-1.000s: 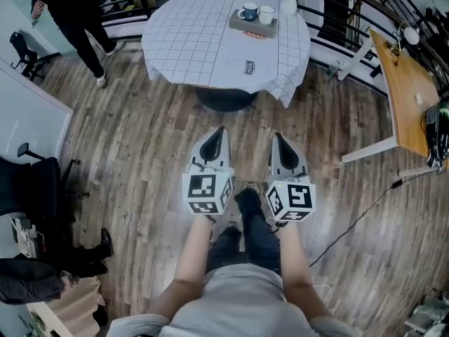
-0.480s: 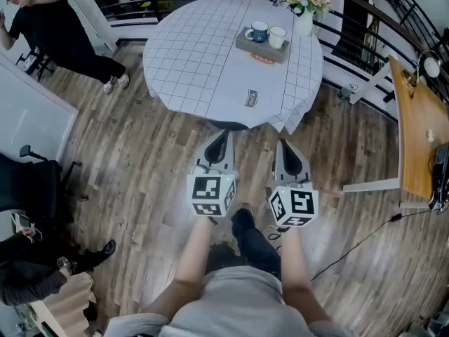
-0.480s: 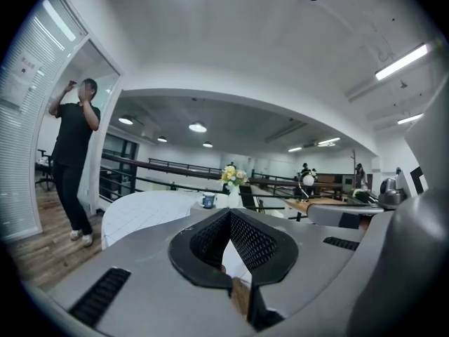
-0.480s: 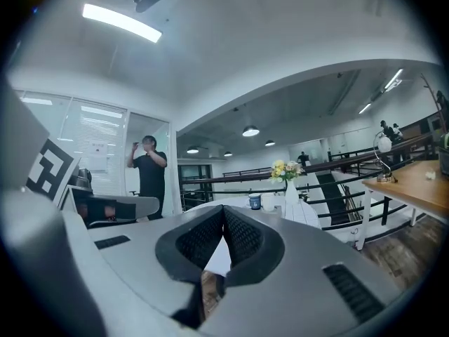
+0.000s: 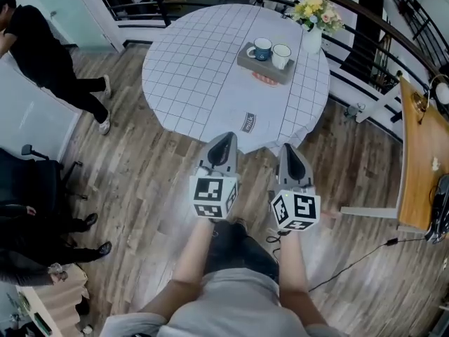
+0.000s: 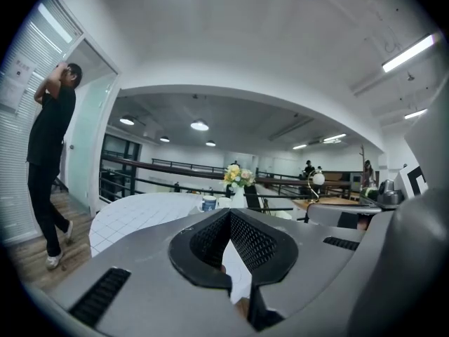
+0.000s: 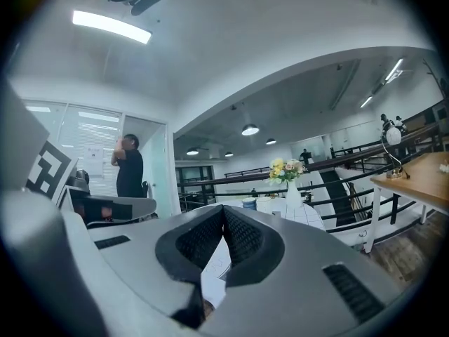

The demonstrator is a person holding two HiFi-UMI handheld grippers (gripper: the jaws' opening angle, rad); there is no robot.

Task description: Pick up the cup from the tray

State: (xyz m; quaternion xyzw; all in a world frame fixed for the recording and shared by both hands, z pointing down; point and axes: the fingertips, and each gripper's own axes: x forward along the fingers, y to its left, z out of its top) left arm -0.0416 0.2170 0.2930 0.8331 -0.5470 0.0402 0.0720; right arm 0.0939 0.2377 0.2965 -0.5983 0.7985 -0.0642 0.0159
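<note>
My two grippers are held out side by side, level, above the wood floor (image 5: 140, 177). My left gripper (image 5: 224, 140) has its jaws pressed together with nothing between them. My right gripper (image 5: 290, 149), at three o'clock of it, is likewise closed and empty. Both tips reach the near hem of the round table (image 5: 196, 62), which wears a white checked cloth. Far across that table, at about one o'clock from my grippers, sits the tray (image 5: 261, 69), well apart from my jaws. It holds two upright cups: the blue cup (image 5: 262, 48), and the white cup (image 5: 280, 55) just beside it at three o'clock. What is inside either cup I cannot tell. Just past the tray, at two o'clock, a white vase (image 5: 311, 41) holds flowers (image 5: 317, 11). A person (image 5: 42, 55) in black stands at ten o'clock.
</note>
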